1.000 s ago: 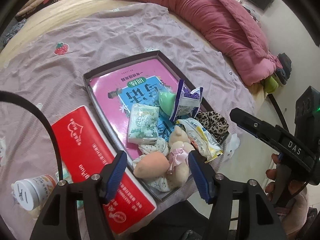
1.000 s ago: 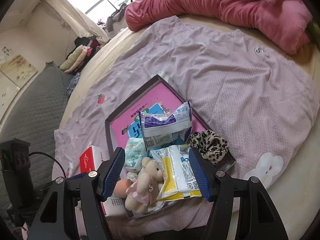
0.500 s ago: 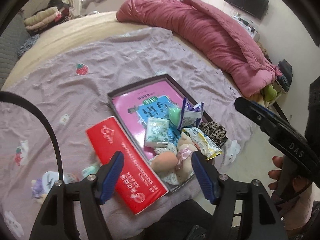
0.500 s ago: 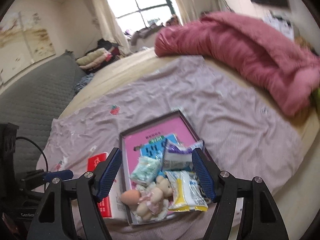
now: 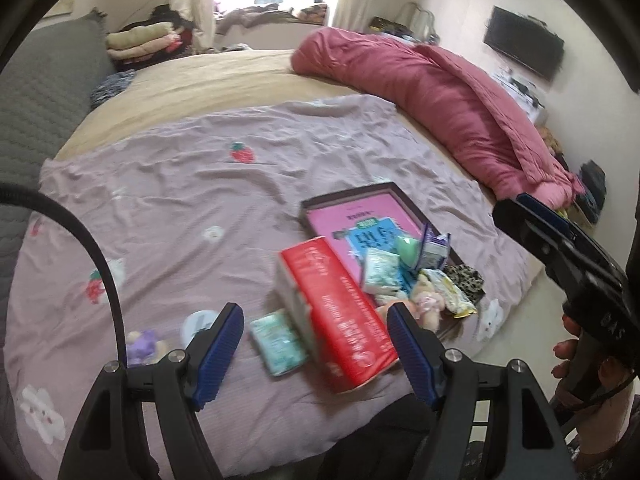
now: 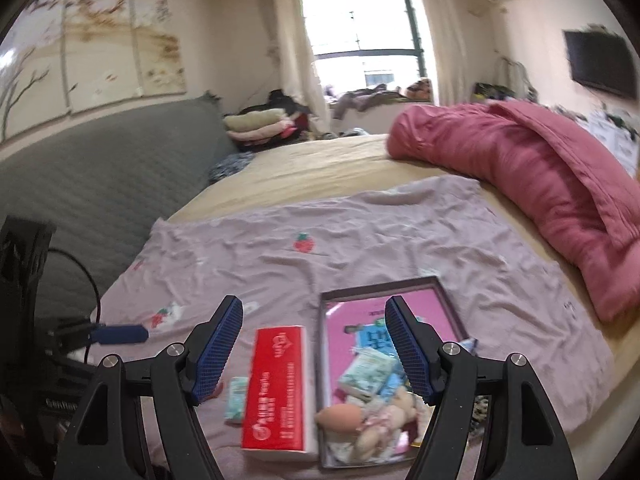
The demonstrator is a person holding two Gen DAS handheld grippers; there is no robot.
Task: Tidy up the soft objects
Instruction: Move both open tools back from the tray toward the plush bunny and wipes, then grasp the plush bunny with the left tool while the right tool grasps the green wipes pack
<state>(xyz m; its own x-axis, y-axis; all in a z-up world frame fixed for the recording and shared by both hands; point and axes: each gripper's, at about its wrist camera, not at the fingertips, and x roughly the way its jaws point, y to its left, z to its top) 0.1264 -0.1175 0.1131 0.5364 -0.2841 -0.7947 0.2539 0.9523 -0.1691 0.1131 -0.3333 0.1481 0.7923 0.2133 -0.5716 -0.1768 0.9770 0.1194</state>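
Observation:
A dark tray (image 5: 348, 200) with a pink book inside lies on the mauve sheet near the bed's front edge. Piled at its near end are a teddy bear (image 5: 428, 304), tissue packs (image 5: 380, 272), a green sponge (image 5: 408, 246), snack packets and a leopard scrunchie (image 5: 466, 276). A red tissue box (image 5: 340, 312) lies to the tray's left, with a small tissue pack (image 5: 276, 340) beside it. My left gripper (image 5: 314, 310) hangs open above the red box, holding nothing. My right gripper (image 6: 314, 302) is open too, high over the tray (image 6: 380, 286) and the beige sponge (image 6: 340, 416).
A pink quilt (image 5: 440, 100) is bunched along the bed's far right side. A grey padded headboard (image 6: 100, 168) runs along the left. A purple toy (image 5: 140, 344) and a white round thing (image 5: 198, 322) lie at the near left. A hand (image 5: 568, 352) grips the right gripper's handle.
Both grippers have pulled up and back from the tray, which now looks smaller and lower in both views. Their jaws stand a little wider. Nothing was picked up.

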